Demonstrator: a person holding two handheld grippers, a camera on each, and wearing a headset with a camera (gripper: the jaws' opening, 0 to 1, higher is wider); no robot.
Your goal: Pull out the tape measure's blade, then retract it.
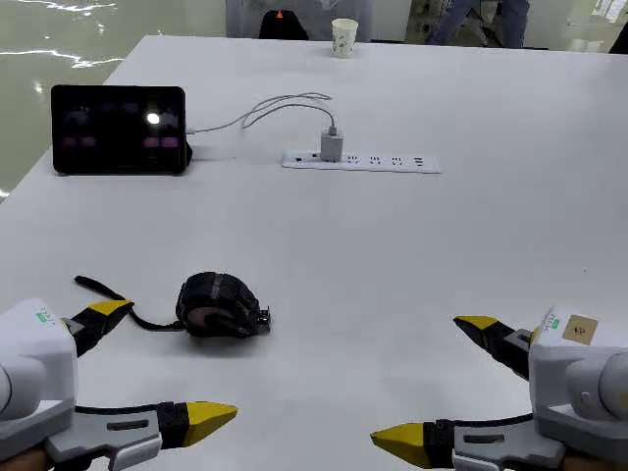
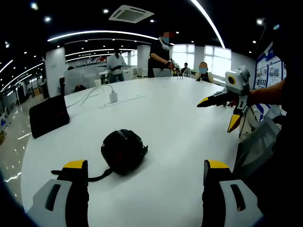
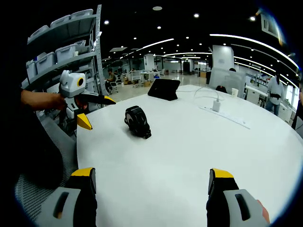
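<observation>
We note the black tape measure (image 1: 218,305) at lower left; left gripper (image 1: 162,361) and right gripper (image 1: 432,381) both stand wide, empty.

Bare tabletop (image 1: 392,265) all around tape measure (image 1: 218,306); power strip (image 1: 392,162) well beyond.

Bright, even overhead light from ceiling strips (image 2: 94,34), glare on floor (image 1: 59,29), fisheye bending at edges.
</observation>
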